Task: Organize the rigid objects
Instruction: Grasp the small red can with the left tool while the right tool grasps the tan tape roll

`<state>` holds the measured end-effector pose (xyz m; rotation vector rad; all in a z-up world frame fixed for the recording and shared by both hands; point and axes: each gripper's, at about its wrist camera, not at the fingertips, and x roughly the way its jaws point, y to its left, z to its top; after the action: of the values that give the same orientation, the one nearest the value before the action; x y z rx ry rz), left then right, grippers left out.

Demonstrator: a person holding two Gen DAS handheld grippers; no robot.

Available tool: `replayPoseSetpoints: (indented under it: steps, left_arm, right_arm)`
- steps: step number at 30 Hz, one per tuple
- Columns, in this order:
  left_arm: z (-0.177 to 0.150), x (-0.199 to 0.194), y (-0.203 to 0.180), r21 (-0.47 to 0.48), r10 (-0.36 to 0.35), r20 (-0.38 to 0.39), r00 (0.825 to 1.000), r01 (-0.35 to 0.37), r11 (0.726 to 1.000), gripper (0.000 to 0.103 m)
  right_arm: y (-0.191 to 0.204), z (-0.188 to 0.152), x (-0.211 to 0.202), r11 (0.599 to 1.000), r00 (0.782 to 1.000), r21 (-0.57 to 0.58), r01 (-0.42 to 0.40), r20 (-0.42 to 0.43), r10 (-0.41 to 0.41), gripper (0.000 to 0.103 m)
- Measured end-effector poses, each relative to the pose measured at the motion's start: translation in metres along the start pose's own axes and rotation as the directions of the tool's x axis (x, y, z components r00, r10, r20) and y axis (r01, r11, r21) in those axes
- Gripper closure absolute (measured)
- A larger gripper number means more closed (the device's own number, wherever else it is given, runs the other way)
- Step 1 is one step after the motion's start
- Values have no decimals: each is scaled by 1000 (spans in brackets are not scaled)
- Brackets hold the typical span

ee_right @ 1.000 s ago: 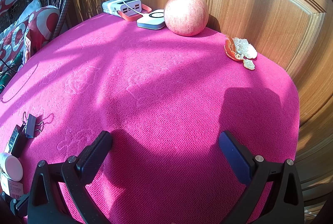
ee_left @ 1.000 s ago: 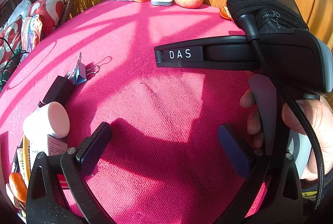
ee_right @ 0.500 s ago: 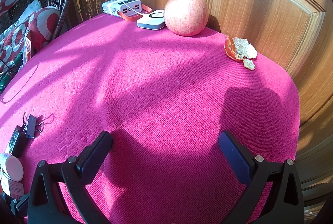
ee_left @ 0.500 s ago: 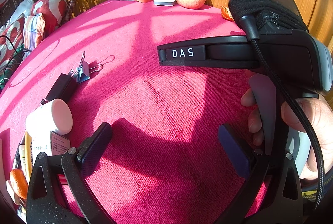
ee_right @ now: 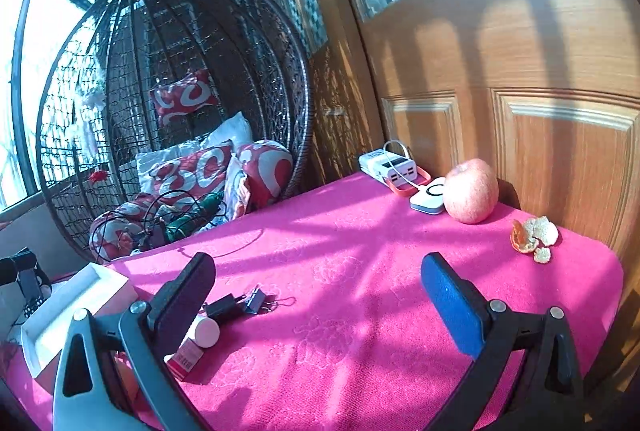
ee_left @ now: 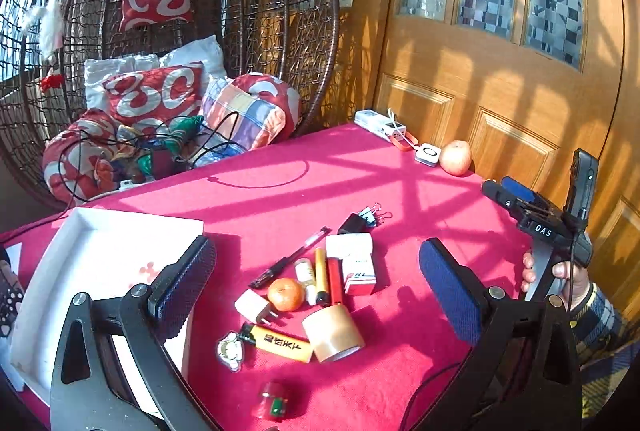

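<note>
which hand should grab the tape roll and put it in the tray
Left. Its open tongs hang right over the pile with the tape roll, and the tray is beside them. The right tongs, also open, face bare cloth near the apple.

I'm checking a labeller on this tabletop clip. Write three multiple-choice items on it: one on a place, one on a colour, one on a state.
1. Where does the apple sit?
A. in the white tray
B. at the table's far edge by the wooden door
C. among the pens

2. What colour is the tablecloth?
A. green
B. white
C. pink-red

3. How is the left gripper?
A. open, holding nothing
B. shut on a pen
C. shut on tape

Answers: 1 B, it stands beside the white charger pad under the door panel. 2 C, the cloth is pink-red throughout. 3 A, its fingers are spread wide with only the table between them.
</note>
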<state>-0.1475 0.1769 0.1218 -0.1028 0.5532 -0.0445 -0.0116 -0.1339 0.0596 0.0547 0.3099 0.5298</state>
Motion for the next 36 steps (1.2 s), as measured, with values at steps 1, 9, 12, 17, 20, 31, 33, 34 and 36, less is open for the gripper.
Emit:
replayPoseSetpoints:
  steps: [1,9,12,17,20,31,33,34,36]
  left_arm:
    - [-10,-5,10,-5,33,-22,999,-33,999,0]
    - [-105,1,35,-64,68,-263,963,-87,994,1]
    - [-114,19,25,-27,58,-300,952,-69,997,9]
    - [-121,54,18,25,61,-376,924,-56,998,26]
    - [-126,65,20,38,79,-395,915,-70,997,30]
    - [-127,73,18,40,63,-412,909,-51,998,74]
    - [-127,71,20,25,63,-403,913,-58,998,74]
    - [-128,69,21,19,66,-399,915,-63,998,74]
    - [-128,65,25,-7,64,-389,919,-73,997,74]
  right_arm:
    - [13,1,0,998,999,-50,-46,-18,45,0]
    - [102,-29,31,888,912,-255,-384,-257,321,0]
    - [126,-47,51,850,859,-252,-463,-366,359,1]
    - [148,-65,66,812,799,-247,-529,-468,377,11]
    - [164,-70,71,795,785,-273,-542,-501,364,14]
    - [191,-94,86,757,776,-388,-526,-583,240,34]
    - [187,-94,84,768,776,-373,-521,-581,244,35]
    - [184,-93,84,777,774,-356,-519,-582,250,35]
    - [177,-90,83,799,770,-315,-512,-582,263,35]
